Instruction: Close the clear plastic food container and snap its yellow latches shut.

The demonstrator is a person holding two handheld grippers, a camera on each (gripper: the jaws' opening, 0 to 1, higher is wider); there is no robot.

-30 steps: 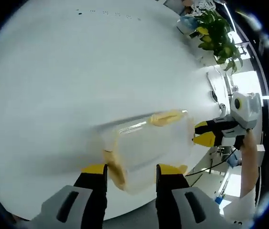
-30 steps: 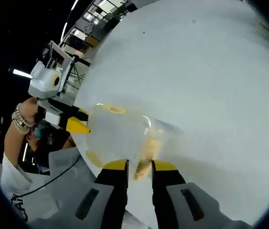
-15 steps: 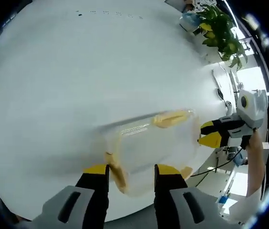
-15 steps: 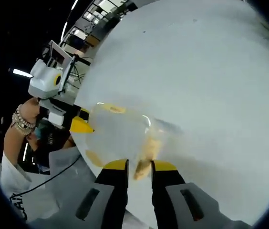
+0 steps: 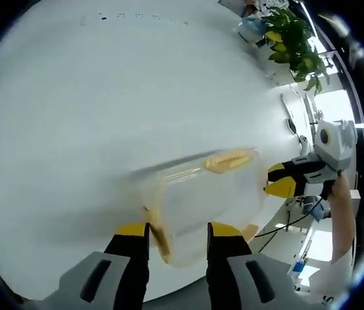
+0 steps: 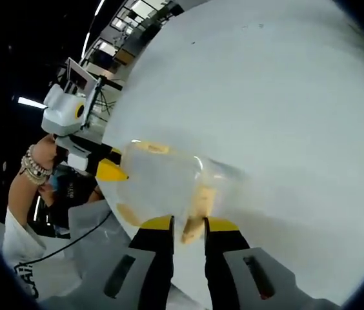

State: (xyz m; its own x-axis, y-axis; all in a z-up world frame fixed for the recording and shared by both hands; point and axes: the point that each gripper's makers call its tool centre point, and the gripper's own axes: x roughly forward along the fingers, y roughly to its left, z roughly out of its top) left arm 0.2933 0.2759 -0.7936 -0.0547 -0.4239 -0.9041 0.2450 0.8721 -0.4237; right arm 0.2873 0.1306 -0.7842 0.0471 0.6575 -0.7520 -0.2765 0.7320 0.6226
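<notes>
The clear plastic container (image 5: pixel 201 197) lies on the white table (image 5: pixel 104 97) with its lid on. A yellow latch (image 5: pixel 230 159) shows on its far long side and another yellow latch (image 5: pixel 159 234) on the near end. My left gripper (image 5: pixel 179 231) stands open, its jaws straddling that near end. My right gripper (image 5: pixel 283 181) touches the container's right end. In the right gripper view the container (image 6: pixel 159 184) lies just ahead, and my right gripper (image 6: pixel 188 225) is shut on the yellow latch (image 6: pixel 197 208) between its jaws. The left gripper (image 6: pixel 109 166) meets the container's far end.
The container sits close to the table's edge (image 5: pixel 269 213). A potted plant (image 5: pixel 292 42) stands at the table's far corner. A person's arm with bracelets (image 6: pixel 32 165) holds the left gripper. Cables and office furniture (image 6: pixel 114 45) lie beyond the table.
Both views have shifted only slightly with the hands. The container and both grippers keep the same places against each other.
</notes>
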